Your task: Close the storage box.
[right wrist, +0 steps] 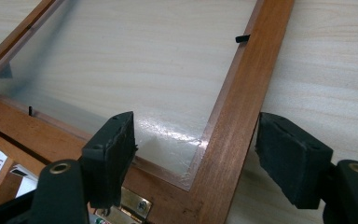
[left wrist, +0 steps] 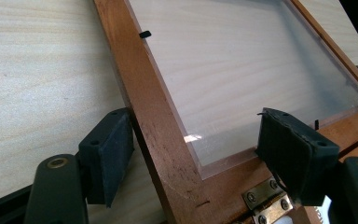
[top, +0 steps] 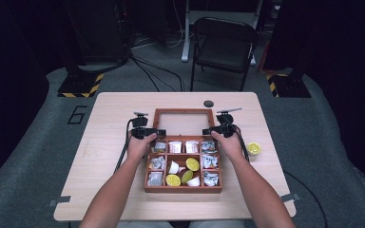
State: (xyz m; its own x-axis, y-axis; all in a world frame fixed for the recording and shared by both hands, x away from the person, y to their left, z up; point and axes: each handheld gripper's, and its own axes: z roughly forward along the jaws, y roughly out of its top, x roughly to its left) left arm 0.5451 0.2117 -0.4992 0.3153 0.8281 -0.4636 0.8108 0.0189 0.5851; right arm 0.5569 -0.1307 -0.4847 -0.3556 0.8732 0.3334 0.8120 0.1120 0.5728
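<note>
- The wooden box [top: 183,164] sits mid-table, its glass-paned lid [top: 184,122] swung open and lying flat on the far side.
- Left gripper [left wrist: 193,149] is at the lid's near-left corner, jaws spread astride the left frame rail by the brass hinge [left wrist: 265,200], not clamped.
- Right gripper [right wrist: 196,158] mirrors it at the near-right corner, jaws spread either side of the right rail.
- A yellow-topped cup [top: 254,148] stands on the table [top: 104,156], right of the box.

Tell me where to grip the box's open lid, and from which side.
Grip the lid by its two wooden side rails near the hinges, each hand-held gripper coming from the box side. The lid lies flat and open; the rails are narrow enough for open jaws to straddle.
</note>
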